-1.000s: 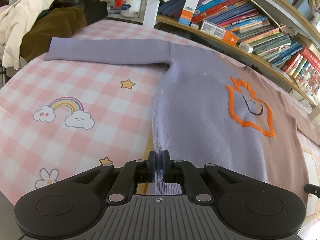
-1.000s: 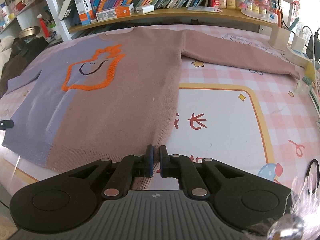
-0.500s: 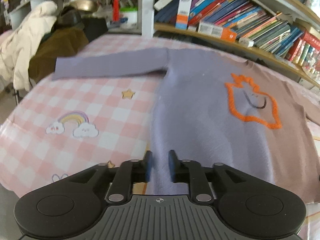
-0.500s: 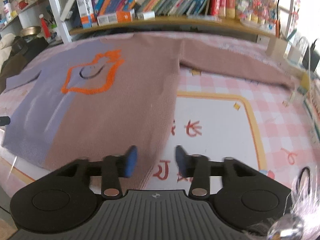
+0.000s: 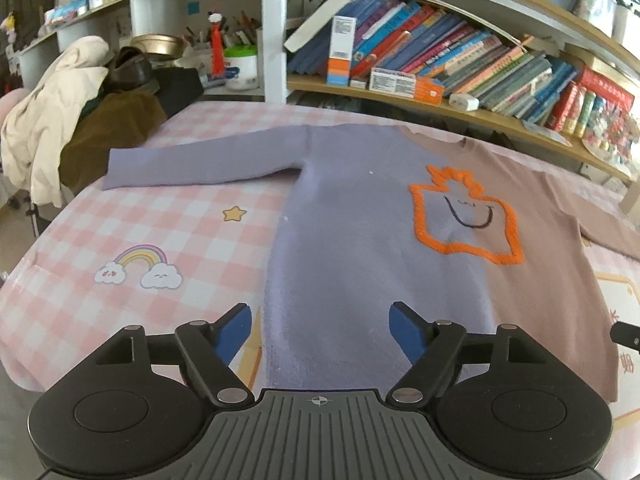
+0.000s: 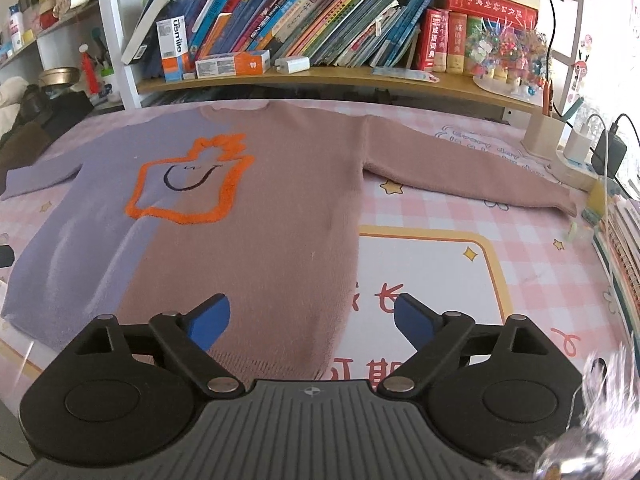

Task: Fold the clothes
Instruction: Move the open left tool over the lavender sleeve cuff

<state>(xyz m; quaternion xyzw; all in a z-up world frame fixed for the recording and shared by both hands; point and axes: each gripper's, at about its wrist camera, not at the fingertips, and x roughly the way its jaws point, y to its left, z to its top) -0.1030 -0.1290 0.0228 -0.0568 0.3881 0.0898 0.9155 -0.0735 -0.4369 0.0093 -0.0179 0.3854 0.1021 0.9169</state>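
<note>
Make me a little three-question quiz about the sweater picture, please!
1. True or false: the sweater lies spread flat with both sleeves stretched out.
2. What colour is the fuzzy outline on its chest? A) green B) orange C) white
3. Fill in: the left gripper and right gripper have just been opening, and between each one's fingers nothing is ____.

Key: 1 true; 2 B; 3 held.

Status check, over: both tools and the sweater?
Left tool and right tool open, jaws just opened, holding nothing. Sweater flat, sleeves out, unfolded. Nothing in the way.
</note>
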